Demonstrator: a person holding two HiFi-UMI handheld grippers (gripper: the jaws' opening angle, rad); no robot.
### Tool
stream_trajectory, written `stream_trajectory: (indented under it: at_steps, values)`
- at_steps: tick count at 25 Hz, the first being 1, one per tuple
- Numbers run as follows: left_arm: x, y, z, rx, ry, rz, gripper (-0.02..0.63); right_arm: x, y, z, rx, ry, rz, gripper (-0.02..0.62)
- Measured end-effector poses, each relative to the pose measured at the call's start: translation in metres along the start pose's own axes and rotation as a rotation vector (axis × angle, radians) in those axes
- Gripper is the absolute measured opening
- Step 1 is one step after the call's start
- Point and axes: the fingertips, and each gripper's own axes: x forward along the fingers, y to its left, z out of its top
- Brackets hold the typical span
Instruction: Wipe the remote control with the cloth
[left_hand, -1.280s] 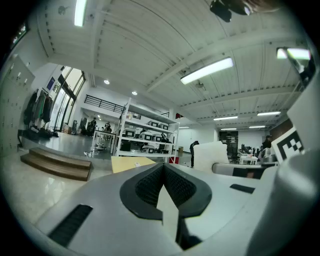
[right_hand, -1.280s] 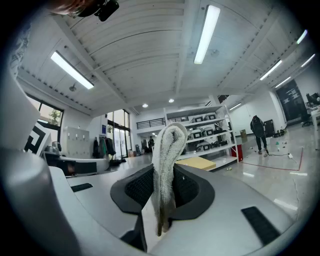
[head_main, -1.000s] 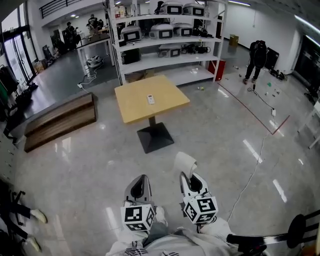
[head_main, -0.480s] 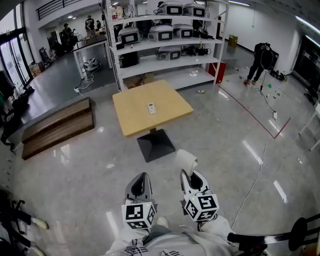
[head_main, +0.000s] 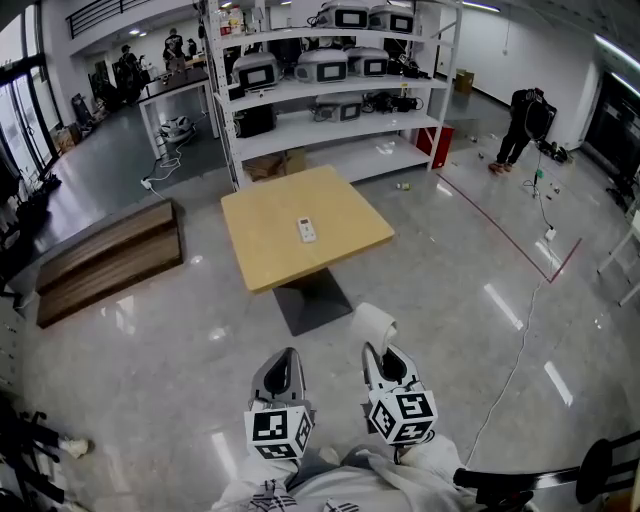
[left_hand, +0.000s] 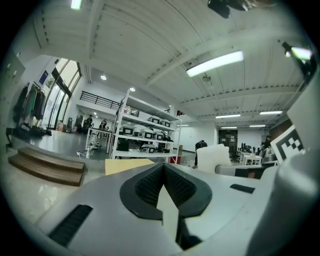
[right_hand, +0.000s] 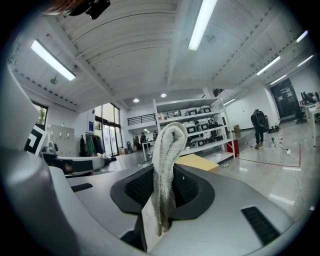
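Remote control (head_main: 307, 230) and table (head_main: 345, 212) nearer than before

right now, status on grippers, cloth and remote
Left gripper shut, empty. Right gripper shut on cloth. Remote control flat on yellow table, ahead, not yet reached. No obstacle seen on the floor between.

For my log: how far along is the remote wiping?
Done: the right gripper is shut on the folded white towel cloth. In hand: both grippers are short of the square yellow table; the left gripper is shut, empty. Left: the small white remote control on it awaits wiping.
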Motion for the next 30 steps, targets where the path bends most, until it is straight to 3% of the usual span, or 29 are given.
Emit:
stream_trajectory:
  at_steps: [12, 30]
  values:
    - [0.053, 0.025, -0.009, -0.016, 0.041, 0.006, 0.003, 0.056, -0.033, -0.004, 0.035, 0.039, -0.049, 0.089]
    - [0.206, 0.047, 0.008, -0.001, 0.051, 0.108, 0.003, 0.218, -0.108, 0.035, 0.04, 0.053, 0.057, 0.089]
